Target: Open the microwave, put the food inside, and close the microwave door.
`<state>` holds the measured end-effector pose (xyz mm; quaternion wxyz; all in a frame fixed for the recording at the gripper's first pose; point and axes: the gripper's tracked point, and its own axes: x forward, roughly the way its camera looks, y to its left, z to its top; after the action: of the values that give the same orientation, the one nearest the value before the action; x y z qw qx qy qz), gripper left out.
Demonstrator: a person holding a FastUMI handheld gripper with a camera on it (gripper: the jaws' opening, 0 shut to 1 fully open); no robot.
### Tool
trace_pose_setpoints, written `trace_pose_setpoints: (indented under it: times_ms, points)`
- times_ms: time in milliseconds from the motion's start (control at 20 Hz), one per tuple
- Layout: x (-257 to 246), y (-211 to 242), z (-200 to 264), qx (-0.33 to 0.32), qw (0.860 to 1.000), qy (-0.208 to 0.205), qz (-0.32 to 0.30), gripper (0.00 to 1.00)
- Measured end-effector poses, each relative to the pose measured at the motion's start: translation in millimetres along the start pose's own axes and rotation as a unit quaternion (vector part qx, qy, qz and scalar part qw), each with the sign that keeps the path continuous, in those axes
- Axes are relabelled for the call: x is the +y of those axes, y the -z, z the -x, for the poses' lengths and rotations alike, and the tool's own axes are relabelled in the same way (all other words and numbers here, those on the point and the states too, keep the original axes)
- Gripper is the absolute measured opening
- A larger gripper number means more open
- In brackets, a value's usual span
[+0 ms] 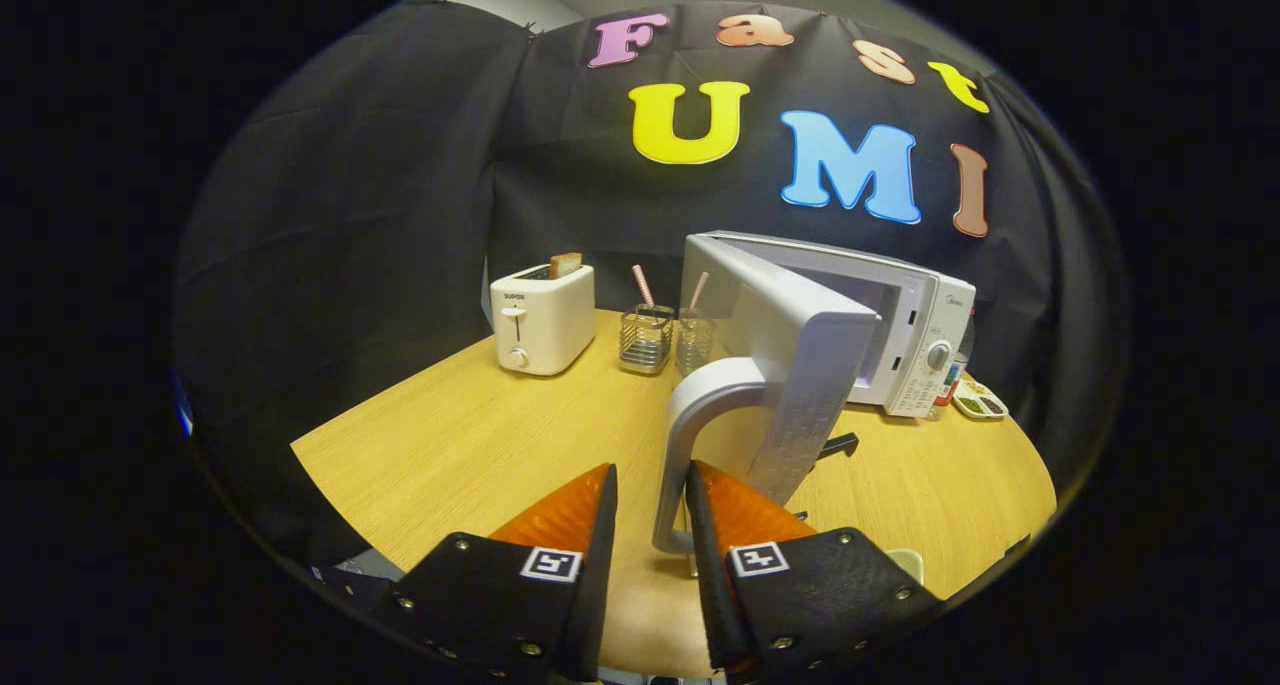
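Wooden table point(450, 435): microwave door point(790, 365) swung toward hand-held gripper point(650, 485).

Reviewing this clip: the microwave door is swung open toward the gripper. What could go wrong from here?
1. The gripper is open, its fingers either side of the door handle without pressing it; the handle could slip out and the door swing.
2. The open door reaches far over the table, so a careless move may knock it.
3. Wide swings could hit the glass holders beside the microwave.
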<state>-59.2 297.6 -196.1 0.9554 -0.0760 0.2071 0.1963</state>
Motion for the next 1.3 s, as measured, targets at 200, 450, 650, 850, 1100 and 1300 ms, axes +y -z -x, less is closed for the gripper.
trace_pose_setpoints:
  times_ms: [200,450,650,850,1100,1300]
  points:
    - [48,3,9,0.006,0.996,-0.09,-0.025,0.43]
    - [73,-26,44,-0.014,0.984,-0.173,-0.028,0.64]
    - [55,-73,71,-0.064,0.979,-0.19,-0.041,0.99]
    - [3,-117,73,-0.118,0.978,-0.16,-0.061,0.99]
    - [-74,-134,31,-0.138,0.982,-0.096,-0.086,0.99]
    - [-120,-132,-6,-0.137,0.983,-0.053,-0.109,0.99]
